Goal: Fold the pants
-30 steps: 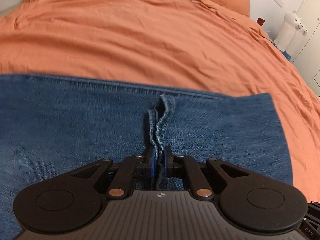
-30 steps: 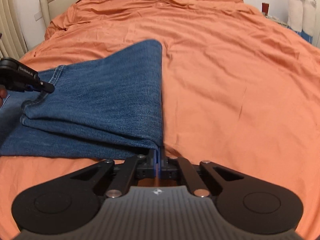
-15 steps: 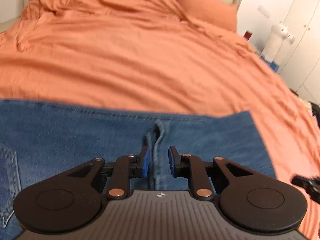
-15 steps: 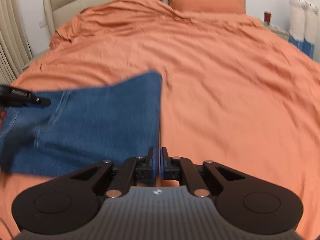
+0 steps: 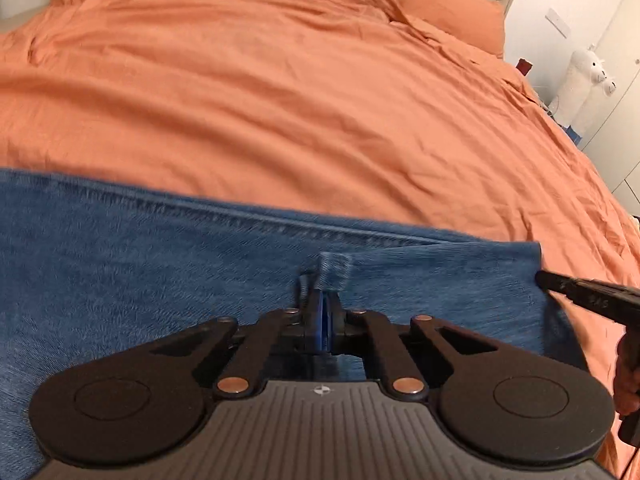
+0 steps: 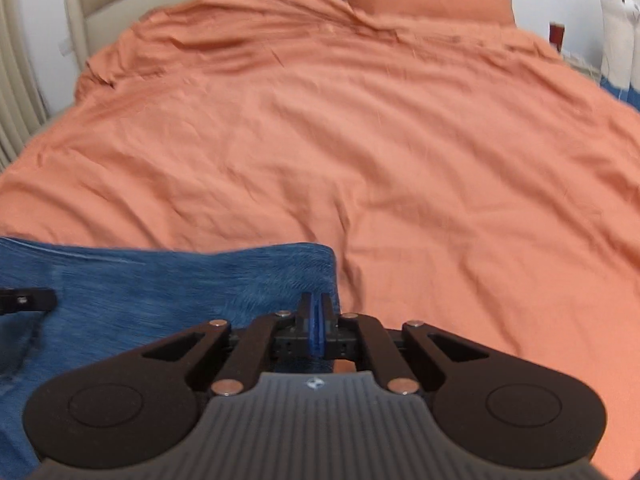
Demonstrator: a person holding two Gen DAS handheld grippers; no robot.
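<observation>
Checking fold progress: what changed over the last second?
The left gripper let go, then its jaws have just been closing on a pinch of the jeans again. The right gripper dropped the folded corner, which now lies flat; its jaws are shut. Bedcover unchanged.

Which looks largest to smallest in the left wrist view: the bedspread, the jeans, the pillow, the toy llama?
1. Bedspread, filling most of the picture.
2. Jeans, though nearness to the camera enlarges them.
3. Pillow.
4. Toy llama, smallest, but it stands farthest away, so its true size is unsure.
</observation>
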